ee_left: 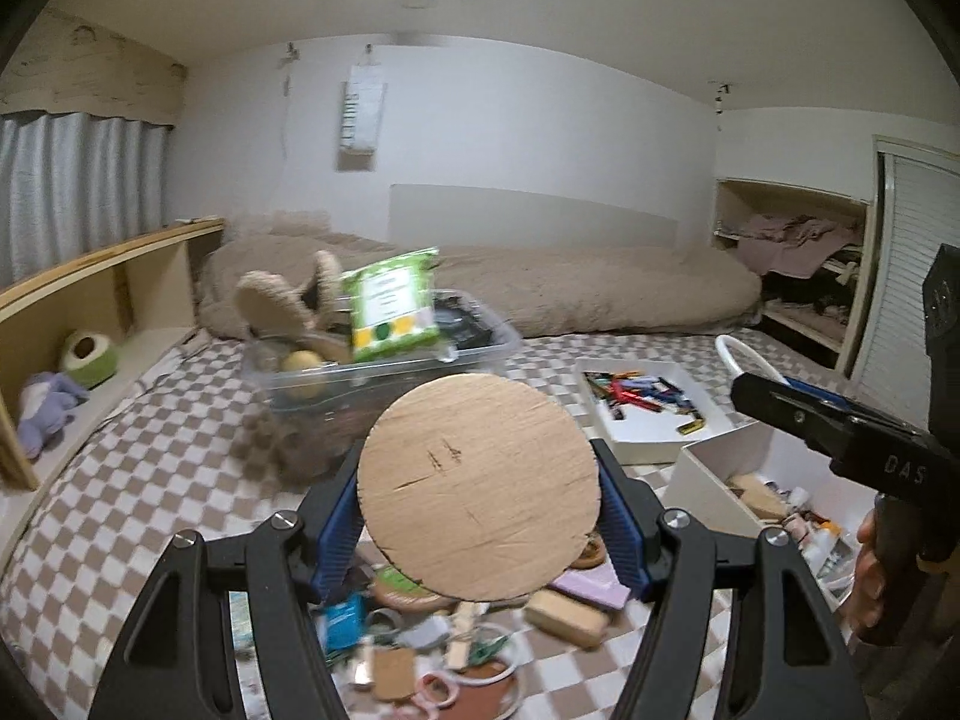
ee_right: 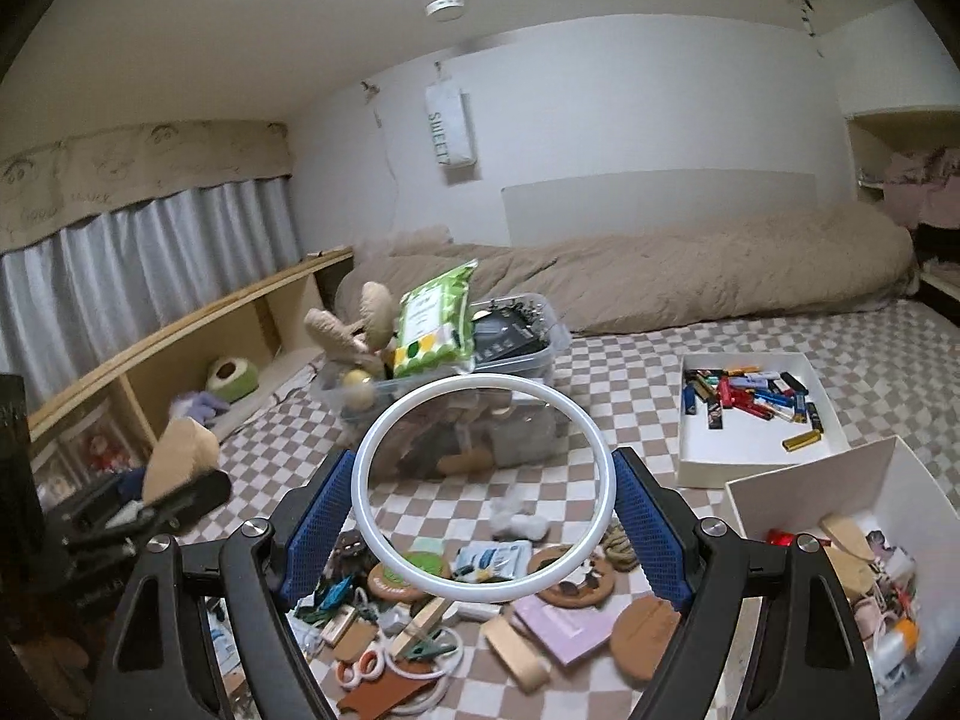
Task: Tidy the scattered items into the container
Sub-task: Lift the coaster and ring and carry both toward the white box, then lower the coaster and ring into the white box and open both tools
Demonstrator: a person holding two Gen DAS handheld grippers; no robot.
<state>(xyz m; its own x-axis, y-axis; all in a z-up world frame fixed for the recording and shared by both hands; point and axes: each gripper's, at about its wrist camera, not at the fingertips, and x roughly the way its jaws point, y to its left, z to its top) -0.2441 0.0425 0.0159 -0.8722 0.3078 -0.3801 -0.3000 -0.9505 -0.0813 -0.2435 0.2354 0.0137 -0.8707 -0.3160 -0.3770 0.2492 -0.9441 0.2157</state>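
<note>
We hold one thing in each gripper, both lifted above the checked bedspread (ee_right: 630, 360). The left gripper (ee_left: 477, 495) is closed on a round wooden disc (ee_left: 477, 480), its blue pads pressing the rim at the left and right edges, the flat face turned toward the camera. The right gripper (ee_right: 483, 489) is closed on a white ring (ee_right: 483, 489), gripped the same way across its width, with the bed showing through its middle.

We judge the disc to be light, thin and stiff; its edge looks rough-cut, so the ribbed pads should bite well, though a hold on the rim alone lets it pivot if we swing fast. The ring seems light too, but smooth and possibly springy: squeezed across its width it could flex or pop out sideways, so a moderate, even grip suits it.

The clear plastic container (ee_right: 540, 354) sits farther off, toward the middle of the bed, already heaped with a green packet (ee_right: 432, 321) and plush slippers (ee_right: 354, 324). More clutter lies near us below the grippers. Two white boxes (ee_right: 756, 456) stand to the right.
</note>
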